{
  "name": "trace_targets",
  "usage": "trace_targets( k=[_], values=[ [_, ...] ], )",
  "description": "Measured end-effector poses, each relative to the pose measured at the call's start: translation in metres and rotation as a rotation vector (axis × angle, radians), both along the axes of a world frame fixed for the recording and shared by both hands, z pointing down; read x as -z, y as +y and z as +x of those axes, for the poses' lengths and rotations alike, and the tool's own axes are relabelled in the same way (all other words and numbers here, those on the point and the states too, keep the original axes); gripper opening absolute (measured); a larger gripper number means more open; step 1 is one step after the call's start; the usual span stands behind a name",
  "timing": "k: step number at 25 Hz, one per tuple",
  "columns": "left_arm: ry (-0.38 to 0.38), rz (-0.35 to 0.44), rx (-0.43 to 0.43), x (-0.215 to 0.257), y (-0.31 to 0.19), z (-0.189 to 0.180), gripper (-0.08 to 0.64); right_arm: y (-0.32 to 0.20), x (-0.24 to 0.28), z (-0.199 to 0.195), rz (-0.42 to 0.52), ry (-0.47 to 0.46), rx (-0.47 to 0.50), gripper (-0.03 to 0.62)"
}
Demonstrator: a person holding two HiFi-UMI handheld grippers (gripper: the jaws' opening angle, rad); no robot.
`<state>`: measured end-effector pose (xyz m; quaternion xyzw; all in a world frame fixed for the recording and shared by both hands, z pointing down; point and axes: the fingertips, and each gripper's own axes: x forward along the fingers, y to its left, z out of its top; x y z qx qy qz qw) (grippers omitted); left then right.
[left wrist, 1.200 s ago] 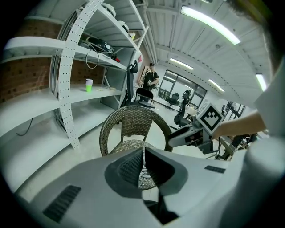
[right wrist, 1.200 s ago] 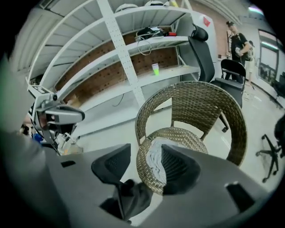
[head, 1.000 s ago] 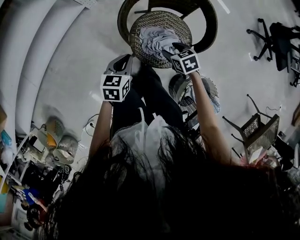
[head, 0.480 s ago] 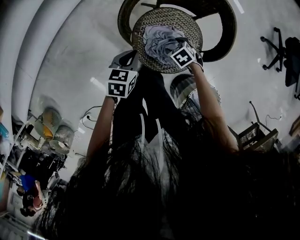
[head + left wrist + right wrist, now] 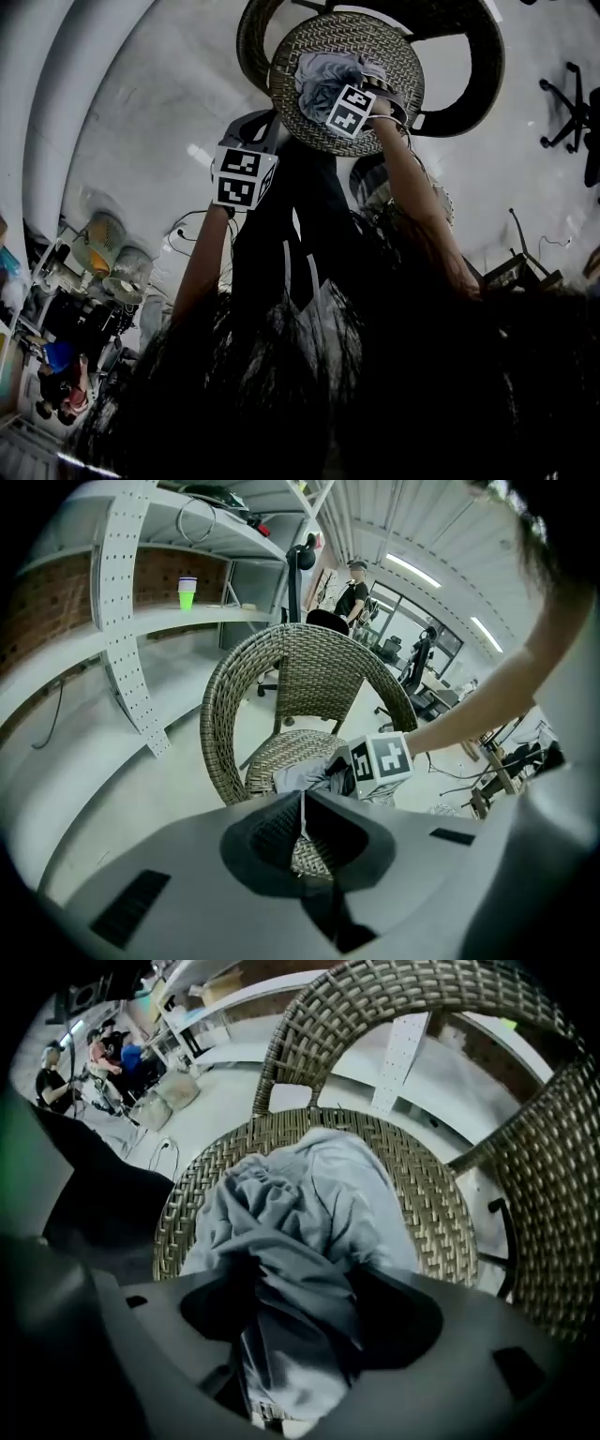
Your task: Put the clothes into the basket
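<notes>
Pointing down, the right gripper (image 5: pixel 302 1335) has just been opening its jaws wide astride the garment (image 5: pixel 309 1194) running lengthwise between them.

**Both hand-held grippers drop toward the chair seat**

Your right hand-held gripper (image 5: pixel 367 94) comes down from beside the seat's rim and now sits over the grey garment (image 5: pixel 323 73) on the wicker chair (image 5: pixel 469 89), rolled so that it points straight down. Its jaws have just been opening, and the garment's folds now lie between them. Your left hand-held gripper (image 5: pixel 261 127) sinks too and is now near the seat's front edge. Your head has moved in, so the chair fills more of the head view.
</notes>
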<state>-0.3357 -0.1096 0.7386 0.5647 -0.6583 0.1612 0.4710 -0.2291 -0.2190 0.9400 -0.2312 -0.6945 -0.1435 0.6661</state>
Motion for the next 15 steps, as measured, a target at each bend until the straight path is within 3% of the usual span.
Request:
trace_targets(
  k=[8, 15],
  values=[
    [0.000, -0.015, 0.027, -0.011, 0.009, -0.005, 0.021, 0.000, -0.008, -0.001, -0.081, 0.065, -0.078, 0.296],
    [0.001, -0.006, 0.024, 0.000, 0.010, 0.001, 0.021, 0.009, 0.007, 0.011, -0.145, 0.140, -0.276, 0.126]
  ],
)
